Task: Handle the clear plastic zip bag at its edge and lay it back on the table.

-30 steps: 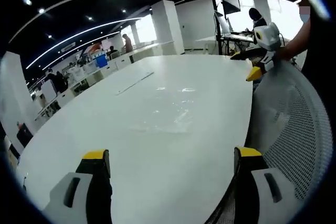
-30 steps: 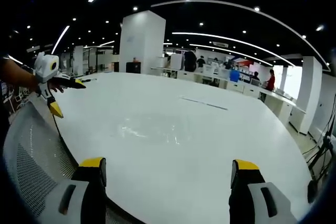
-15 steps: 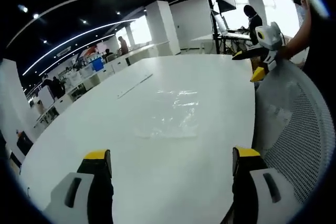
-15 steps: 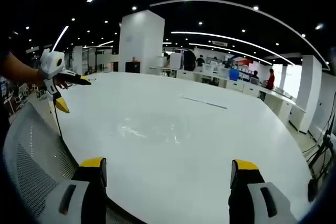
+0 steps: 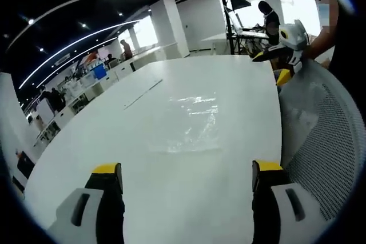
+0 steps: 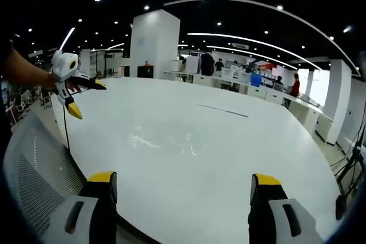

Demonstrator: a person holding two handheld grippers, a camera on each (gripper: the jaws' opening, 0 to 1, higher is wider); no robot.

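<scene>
Zip bag: I see the clear plastic zip bag (image 5: pixel 191 124) lying flat on the white tabletop (image 5: pixel 114 141), ahead of my left gripper (image 5: pixel 186 178) and between its two yellow-tipped fingers (image 5: pixel 107 171); in the right gripper view the bag (image 6: pixel 163 140) is a faint glossy patch, well ahead of my right gripper (image 6: pixel 183 182).
Left gripper: my fingers stand wide apart, holding nothing, over the near edge of the tabletop, clear of the bag.
Right gripper: its fingers (image 6: pixel 102 179) are spread apart and empty, low over the near edge of the tabletop (image 6: pixel 229 158).
Other gripper in view: the right one shows at the far right of the left gripper view, the left one at the far left of the right gripper view, each held in a hand.
Mesh chair: a grey mesh chair back (image 5: pixel 320 141) sits just beside the tabletop's edge.
Background: an open office with white pillars and people far off.
</scene>
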